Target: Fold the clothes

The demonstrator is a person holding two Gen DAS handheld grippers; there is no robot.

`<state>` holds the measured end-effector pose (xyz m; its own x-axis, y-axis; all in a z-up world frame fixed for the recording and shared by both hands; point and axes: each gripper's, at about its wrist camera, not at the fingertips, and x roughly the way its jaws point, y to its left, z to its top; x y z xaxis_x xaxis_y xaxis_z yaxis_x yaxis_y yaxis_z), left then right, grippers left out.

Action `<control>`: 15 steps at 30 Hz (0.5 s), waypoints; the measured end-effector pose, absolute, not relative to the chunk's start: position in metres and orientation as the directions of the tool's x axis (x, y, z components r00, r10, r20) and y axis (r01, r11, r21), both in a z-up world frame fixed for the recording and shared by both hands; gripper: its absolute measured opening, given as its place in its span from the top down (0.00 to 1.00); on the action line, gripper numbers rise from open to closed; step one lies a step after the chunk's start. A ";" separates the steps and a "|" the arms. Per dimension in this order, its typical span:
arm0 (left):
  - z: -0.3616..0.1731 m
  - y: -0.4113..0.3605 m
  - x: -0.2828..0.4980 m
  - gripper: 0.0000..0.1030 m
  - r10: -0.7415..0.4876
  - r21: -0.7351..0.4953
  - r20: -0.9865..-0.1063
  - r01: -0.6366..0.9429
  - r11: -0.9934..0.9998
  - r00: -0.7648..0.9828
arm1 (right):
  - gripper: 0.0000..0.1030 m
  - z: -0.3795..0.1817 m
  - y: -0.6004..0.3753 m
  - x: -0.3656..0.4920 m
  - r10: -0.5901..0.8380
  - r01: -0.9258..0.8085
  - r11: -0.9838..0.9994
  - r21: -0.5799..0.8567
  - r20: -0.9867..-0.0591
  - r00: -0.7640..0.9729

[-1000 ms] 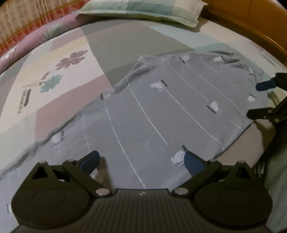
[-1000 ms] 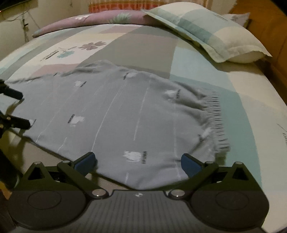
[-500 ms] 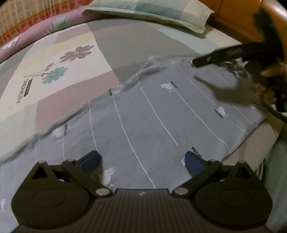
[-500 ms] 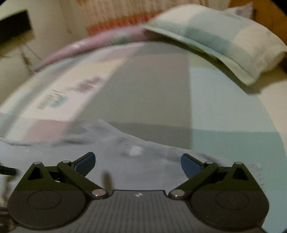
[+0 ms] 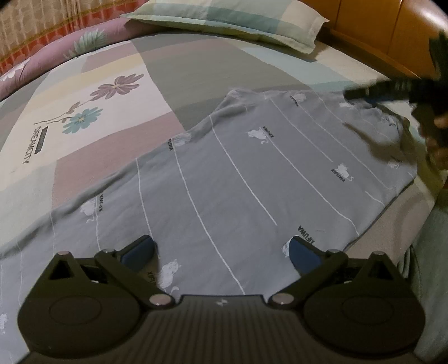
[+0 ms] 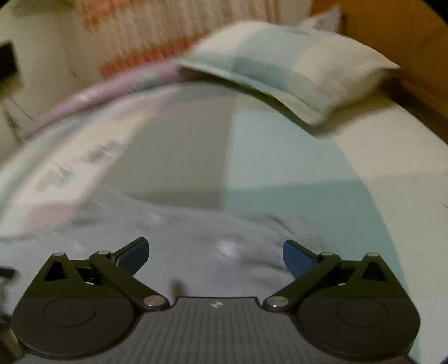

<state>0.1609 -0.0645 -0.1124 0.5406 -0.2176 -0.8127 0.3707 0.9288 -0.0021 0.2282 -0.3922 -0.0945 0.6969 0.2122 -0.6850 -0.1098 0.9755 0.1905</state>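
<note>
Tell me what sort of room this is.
Most likely a bedroom: a grey garment lies spread on a bed's patchwork sheet, with a pillow by a wooden headboard.

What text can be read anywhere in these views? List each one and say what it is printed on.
"DREAMCITY": on the bedsheet, beside the flower print.
"XIFUWA": repeated on the gray garment, next to small white animal prints; clearest near the garment's near edge. Some repeats are partly hidden by folds or the left gripper.
Right wrist view: too blurred to read anything.
</note>
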 end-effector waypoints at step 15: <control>-0.107 -0.063 0.154 0.01 -0.185 0.009 -0.819 0.336 0.942 0.543 | 0.07 -0.091 -0.426 0.153 0.290 0.076 0.873 0.482 -0.639 0.713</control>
